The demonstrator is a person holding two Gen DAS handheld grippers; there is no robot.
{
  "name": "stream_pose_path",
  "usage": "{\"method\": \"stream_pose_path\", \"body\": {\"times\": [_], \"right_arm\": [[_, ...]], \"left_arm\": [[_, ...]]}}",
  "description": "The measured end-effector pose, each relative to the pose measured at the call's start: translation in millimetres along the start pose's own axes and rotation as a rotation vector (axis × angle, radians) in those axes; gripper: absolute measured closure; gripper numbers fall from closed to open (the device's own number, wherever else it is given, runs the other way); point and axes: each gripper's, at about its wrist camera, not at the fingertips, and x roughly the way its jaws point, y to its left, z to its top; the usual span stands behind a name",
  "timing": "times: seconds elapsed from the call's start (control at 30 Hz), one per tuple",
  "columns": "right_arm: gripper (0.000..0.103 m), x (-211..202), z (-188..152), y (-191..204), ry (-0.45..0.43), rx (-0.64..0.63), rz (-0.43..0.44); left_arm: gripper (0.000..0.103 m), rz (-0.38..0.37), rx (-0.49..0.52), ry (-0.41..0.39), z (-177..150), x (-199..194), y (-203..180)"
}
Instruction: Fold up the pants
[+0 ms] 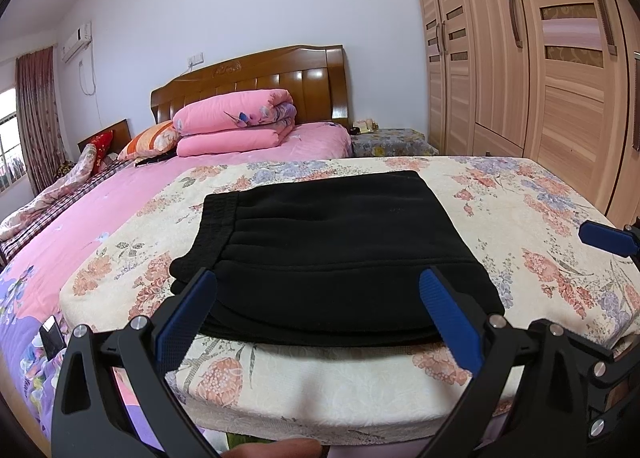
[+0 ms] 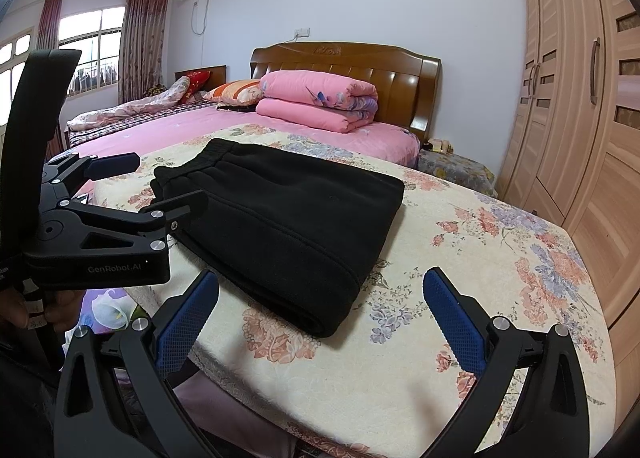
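Two sets of tongs hang with jaws spread wide, gripping nothing: the left tongs (image 1: 318,278) just over the near edge of the folded black pants (image 1: 328,254), the right tongs (image 2: 320,282) beside them. The pants lie flat on a floral pad (image 1: 520,218) atop the pink bed (image 1: 132,194).

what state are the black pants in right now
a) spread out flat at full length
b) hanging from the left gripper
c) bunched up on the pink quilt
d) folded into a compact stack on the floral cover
d: the black pants lie as a neat layered rectangle on the floral cover, with the left gripper and right gripper both open and holding nothing.
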Motion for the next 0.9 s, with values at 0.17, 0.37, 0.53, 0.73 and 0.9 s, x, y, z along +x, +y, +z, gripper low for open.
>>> {"method": "stream_pose_path", "body": {"times": [0.17,0.37,0.53,0.73,0.9], "right_arm": [[0.004,-0.1,0.2,0.4,0.001,0.001,-0.001],[0.004,0.5,0.2,0.5,0.003,0.0,0.001],[0.004,1.5,-1.9,-1.4,0.005,-0.003,0.006],[0.004,2.1,-2.4,-3.5,0.005,-0.004,0.01],[0.004,1.8,-2.6,-3.3,0.006,-0.004,0.01]], "left_arm": [[0.002,0.004,0.001,-0.002,0.8,-0.4,-0.5],[0.002,0.016,0.005,0.0,0.7,0.2,-1.2],[0.002,0.039,-0.007,0.006,-1.5,1.9,-0.3],[0.002,0.021,-0.013,0.024,-2.4,5.5,1.5],[0.002,0.018,-0.009,0.029,-3.0,7.5,-0.1]]}}
